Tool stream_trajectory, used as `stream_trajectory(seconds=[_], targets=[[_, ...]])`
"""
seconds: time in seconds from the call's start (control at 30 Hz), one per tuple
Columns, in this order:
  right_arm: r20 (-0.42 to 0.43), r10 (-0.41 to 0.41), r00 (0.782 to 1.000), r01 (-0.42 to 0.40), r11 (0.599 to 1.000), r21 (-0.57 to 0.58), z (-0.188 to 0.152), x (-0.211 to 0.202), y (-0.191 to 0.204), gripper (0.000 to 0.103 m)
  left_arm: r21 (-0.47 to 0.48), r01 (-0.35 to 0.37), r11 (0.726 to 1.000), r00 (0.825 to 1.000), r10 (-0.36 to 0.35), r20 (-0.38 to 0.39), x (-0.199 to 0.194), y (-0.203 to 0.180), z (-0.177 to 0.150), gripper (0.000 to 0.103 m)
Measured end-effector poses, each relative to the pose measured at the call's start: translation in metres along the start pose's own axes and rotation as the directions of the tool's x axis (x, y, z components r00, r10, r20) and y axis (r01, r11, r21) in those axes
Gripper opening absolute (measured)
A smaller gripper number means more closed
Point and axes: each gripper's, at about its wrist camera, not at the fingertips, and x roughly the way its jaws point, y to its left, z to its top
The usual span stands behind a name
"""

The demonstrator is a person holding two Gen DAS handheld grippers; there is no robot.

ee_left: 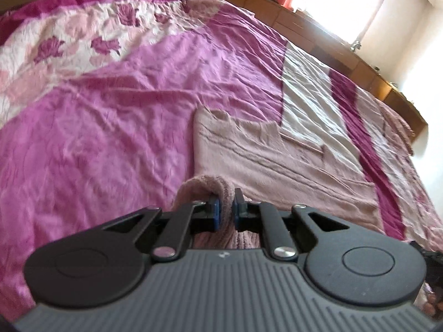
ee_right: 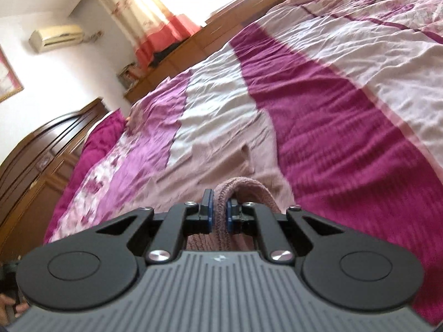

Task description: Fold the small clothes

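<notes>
A wide bed [ee_left: 116,116] fills both views, covered by a crinkled bedspread [ee_right: 318,116] in magenta, pale pink and off-white panels, with a leaf print toward the pillow end. A wooden ledge [ee_left: 368,74] runs along the far side of the bed below a bright window hung with a cream and coral curtain [ee_right: 155,25]; an air conditioner [ee_right: 56,36] sits high on the white wall, and a dark carved headboard [ee_right: 47,149] rises at the left edge of the right wrist view. On the bedspread lies a dusty-pink knit garment [ee_left: 265,160], spread mostly flat, its near edge lifted off the bed. The left claw [ee_left: 224,212] is clamped on a thick rolled fold of that edge, the knit bulging up and over the left blue pad. The right claw [ee_right: 219,217] grips another bunched fold of the same garment between its blue pads [ee_right: 210,215], the cloth looping over to the right. Both views are softened by blur.
</notes>
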Motion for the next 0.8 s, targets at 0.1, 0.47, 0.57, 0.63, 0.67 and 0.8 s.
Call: stream_trajectory(seconds=[0.1,0.47,0.57,0.63,0.67,0.8], targets=[[0.004,-0.041,0.999,0.041,0.999,0.007,0.002,0.022,-0.004,0.010,-0.003,-0.032,0.999,0.999,0.032,-0.007,0.021,0.000,0.003,0.012],[-0.072,-0.150,0.986,0.152,0.988,0.023,-0.020,0.074,-0.022,0.021,-0.005,-0.108,0.994,0.990,0.107,-0.095,0.067,0.008,-0.014,0.016],[-0.076,-0.131,0.988,0.136,0.989,0.059,-0.018,0.066,-0.020,0.040,-0.006,-0.096,0.995,0.991,0.095,-0.099,0.059,0.005,-0.011,0.022],[-0.061,-0.118,0.991,0.123,0.989,0.084,-0.017,0.056,-0.016,0.052,-0.025,-0.085,0.996,0.992,0.082,-0.093,0.051,0.005,-0.011,0.035],[-0.052,-0.112,0.992,0.117,0.989,0.095,-0.017,0.050,-0.015,0.056,-0.033,-0.080,0.996,0.993,0.077,-0.090,0.047,0.005,-0.012,0.037],[-0.032,-0.104,0.994,0.107,0.986,0.131,-0.019,0.025,-0.011,0.058,-0.050,-0.064,0.997,0.995,0.060,-0.081,0.034,0.004,-0.014,0.039]])
